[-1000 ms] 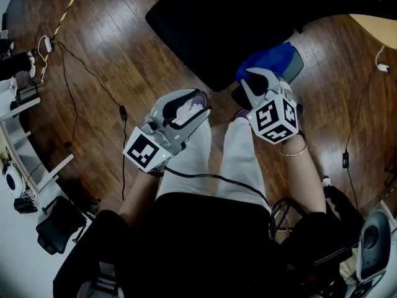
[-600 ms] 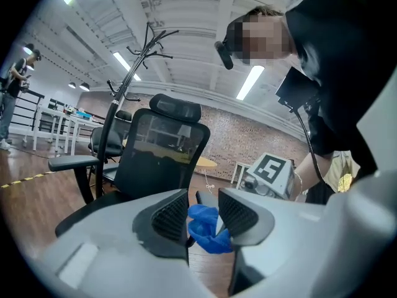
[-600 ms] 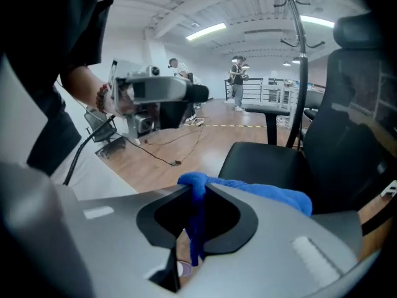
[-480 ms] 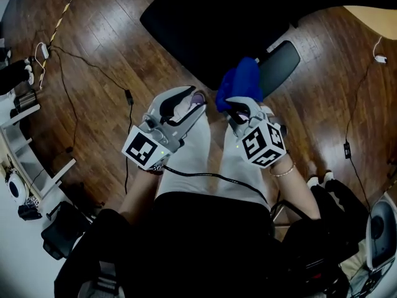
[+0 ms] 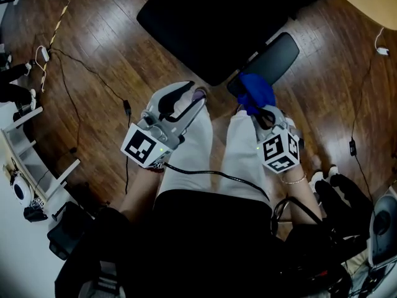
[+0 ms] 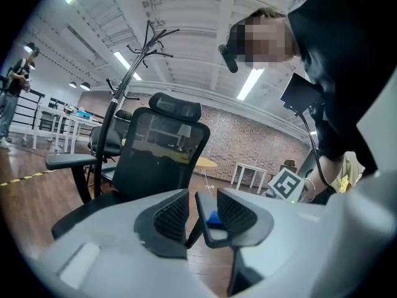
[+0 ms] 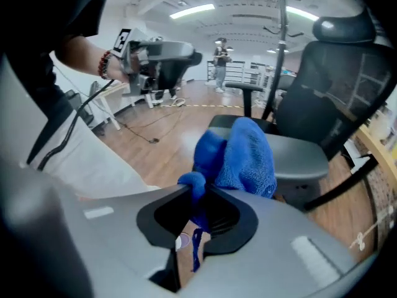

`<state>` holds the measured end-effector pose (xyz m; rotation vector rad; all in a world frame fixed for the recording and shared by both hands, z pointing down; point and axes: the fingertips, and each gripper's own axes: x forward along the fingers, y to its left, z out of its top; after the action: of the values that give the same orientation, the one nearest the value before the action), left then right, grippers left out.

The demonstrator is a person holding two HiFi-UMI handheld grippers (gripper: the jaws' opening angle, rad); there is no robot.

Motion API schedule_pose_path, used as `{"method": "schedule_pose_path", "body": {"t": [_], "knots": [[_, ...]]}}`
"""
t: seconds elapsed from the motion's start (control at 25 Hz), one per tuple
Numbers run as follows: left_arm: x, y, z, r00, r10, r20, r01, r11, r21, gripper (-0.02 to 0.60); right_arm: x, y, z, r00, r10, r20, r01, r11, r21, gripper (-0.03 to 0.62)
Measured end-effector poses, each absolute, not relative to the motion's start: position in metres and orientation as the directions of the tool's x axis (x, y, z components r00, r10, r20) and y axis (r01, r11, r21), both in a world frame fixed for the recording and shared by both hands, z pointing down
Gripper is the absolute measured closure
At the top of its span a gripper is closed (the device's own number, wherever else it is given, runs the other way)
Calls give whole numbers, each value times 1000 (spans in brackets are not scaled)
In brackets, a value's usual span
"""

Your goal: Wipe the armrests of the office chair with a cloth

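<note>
The chair (image 5: 211,23) stands ahead of me. Its armrest (image 5: 276,58) runs lengthwise away from me, up and to the right in the head view. The cloth (image 5: 255,92) bunches over the armrest's near end, clamped in my right claw (image 5: 265,112), so I judge the stroke should run along the pad. My left claw (image 5: 193,95), well left of the armrest, has just been closing; its jaws are apart with nothing between them.

Cutting the office chair (image 5: 205,30) off at the top edge. Masking the armrest's (image 5: 276,54) near end behind the blue cloth (image 5: 256,92). Blocking the chair's underside behind the left gripper (image 6: 203,210). Failing to resolve the far person (image 6: 13,98), too small.
</note>
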<state>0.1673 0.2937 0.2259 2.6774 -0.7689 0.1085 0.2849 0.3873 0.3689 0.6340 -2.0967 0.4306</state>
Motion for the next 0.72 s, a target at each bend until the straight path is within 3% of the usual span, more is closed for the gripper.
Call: {"method": "schedule_pose_path", "body": {"t": [0.16,0.48,0.72], "knots": [[169,295,228,857,-486,170,-515,-800,307,445,333,349,367,-396,-399,827,-720,694,-10,549],[176,298,220,866,-465,181,-499,-820,279,446,396,264,386,-206,-437,876,-796,595,109,549],[166,298,221,863,-470,183,-505,-816,281,446,430,219,396,-244,-439,865,-821,568,57,549]]}}
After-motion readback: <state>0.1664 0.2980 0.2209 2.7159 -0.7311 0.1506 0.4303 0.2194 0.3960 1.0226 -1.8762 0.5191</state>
